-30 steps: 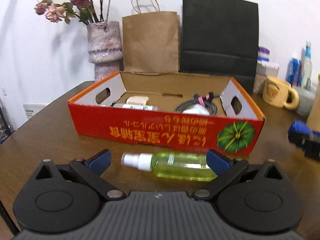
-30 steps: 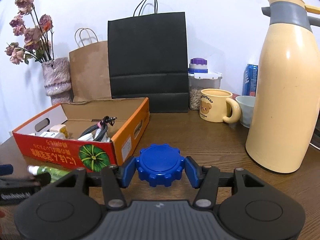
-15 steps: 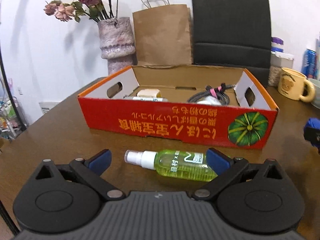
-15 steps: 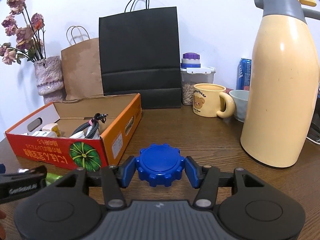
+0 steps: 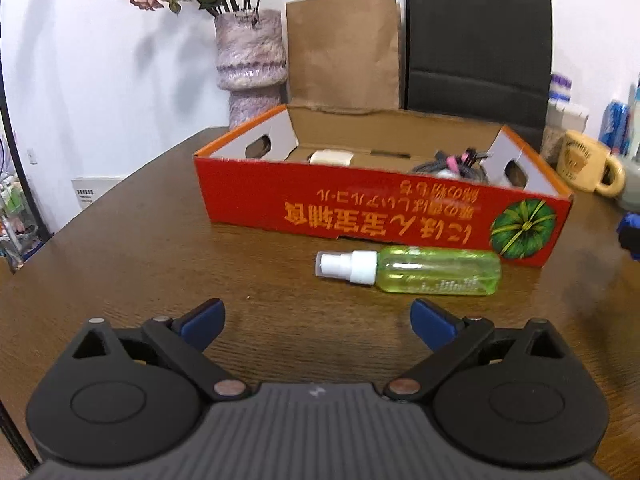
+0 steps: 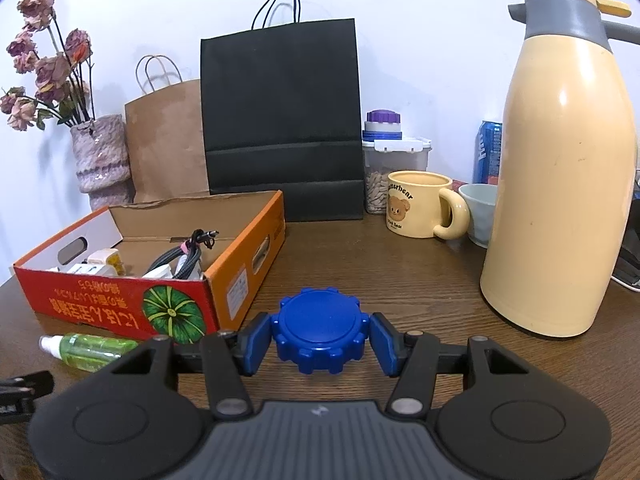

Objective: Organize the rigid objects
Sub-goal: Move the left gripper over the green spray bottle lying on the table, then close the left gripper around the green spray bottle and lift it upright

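We backed our open left gripper [image 5: 316,320] off the bottle [image 5: 412,272] by the box [image 5: 360,216]; right gripper [image 6: 320,338] clasped the cap [image 6: 320,328].

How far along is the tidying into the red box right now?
Partly done. The red box already holds a bundled cable and white plugs. In hand: the right gripper is shut on the blue gear-shaped cap, not yet over the box. Left to do: the green spray bottle lies on the table in front of the box, and the left gripper is open and empty.
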Available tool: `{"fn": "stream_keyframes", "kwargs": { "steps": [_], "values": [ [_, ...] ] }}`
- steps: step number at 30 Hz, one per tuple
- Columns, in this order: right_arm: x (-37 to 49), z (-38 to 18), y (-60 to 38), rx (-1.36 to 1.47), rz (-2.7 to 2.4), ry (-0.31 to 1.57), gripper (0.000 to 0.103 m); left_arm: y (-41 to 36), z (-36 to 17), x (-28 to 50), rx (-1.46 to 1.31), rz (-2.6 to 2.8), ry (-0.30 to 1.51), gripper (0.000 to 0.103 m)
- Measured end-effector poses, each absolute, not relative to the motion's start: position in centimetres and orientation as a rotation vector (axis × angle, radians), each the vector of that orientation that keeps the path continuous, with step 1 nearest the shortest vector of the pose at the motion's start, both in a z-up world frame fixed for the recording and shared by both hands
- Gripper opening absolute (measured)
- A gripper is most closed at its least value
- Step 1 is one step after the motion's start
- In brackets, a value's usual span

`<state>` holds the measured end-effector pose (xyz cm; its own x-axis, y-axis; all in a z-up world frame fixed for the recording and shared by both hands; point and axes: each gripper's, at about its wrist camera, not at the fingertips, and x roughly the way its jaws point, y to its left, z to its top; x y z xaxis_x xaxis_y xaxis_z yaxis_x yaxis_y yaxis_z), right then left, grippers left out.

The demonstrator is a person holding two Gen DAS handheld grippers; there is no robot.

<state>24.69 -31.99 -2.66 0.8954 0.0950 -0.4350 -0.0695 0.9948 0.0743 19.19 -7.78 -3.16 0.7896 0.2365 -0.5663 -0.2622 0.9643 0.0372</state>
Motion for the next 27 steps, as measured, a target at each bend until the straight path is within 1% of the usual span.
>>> {"fn": "stream_keyframes", "kwargs": {
  "steps": [7, 11, 14, 16, 17, 18, 20, 21, 22, 23, 24, 27],
  "values": [
    [23.7, -1.5, -32.9, 0.083, 0.057, 0.398, 0.053, -10.2, -1.9, 20.4, -0.043, 0.182, 0.558, 0.103],
    [23.7, -1.3, -33.8, 0.118, 0.030, 0.393, 0.053, -13.2, -2.0, 22.3, 0.034, 0.158, 0.519, 0.103],
    [23.9, -1.5, -33.9, 0.120, 0.030, 0.404, 0.053, -14.7, -2.3, 24.1, 0.075, 0.240, 0.474, 0.103],
    [24.0, -1.6, -33.7, 0.114, 0.036, 0.412, 0.053, -14.9, -2.7, 25.4, 0.078, 0.263, 0.493, 0.099],
    [24.0, -1.6, -33.7, 0.113, 0.039, 0.414, 0.053, -14.9, -3.0, 26.1, 0.082, 0.252, 0.516, 0.089],
    [24.1, -1.7, -33.7, 0.112, 0.042, 0.415, 0.053, -14.9, -3.3, 26.6, 0.086, 0.232, 0.543, 0.076],
    [23.9, -1.6, -33.6, 0.113, 0.044, 0.413, 0.053, -14.7, -3.6, 27.0, 0.079, 0.167, 0.580, 0.066],
    [23.9, -1.6, -33.6, 0.113, 0.045, 0.413, 0.053, -14.6, -3.8, 27.1, 0.081, 0.136, 0.597, 0.055],
    [23.9, -1.6, -33.6, 0.113, 0.045, 0.414, 0.053, -14.5, -4.1, 27.0, 0.091, 0.108, 0.614, 0.048],
    [23.9, -1.6, -33.6, 0.112, 0.045, 0.415, 0.053, -14.5, -4.4, 27.0, 0.108, 0.091, 0.640, 0.030],
    [23.9, -1.7, -33.6, 0.112, 0.045, 0.416, 0.053, -14.2, -4.7, 27.0, 0.125, 0.073, 0.665, 0.024],
    [24.0, -1.7, -33.6, 0.112, 0.046, 0.419, 0.053, -13.0, -4.8, 25.9, 0.141, 0.035, 0.671, 0.020]
  ]
}}
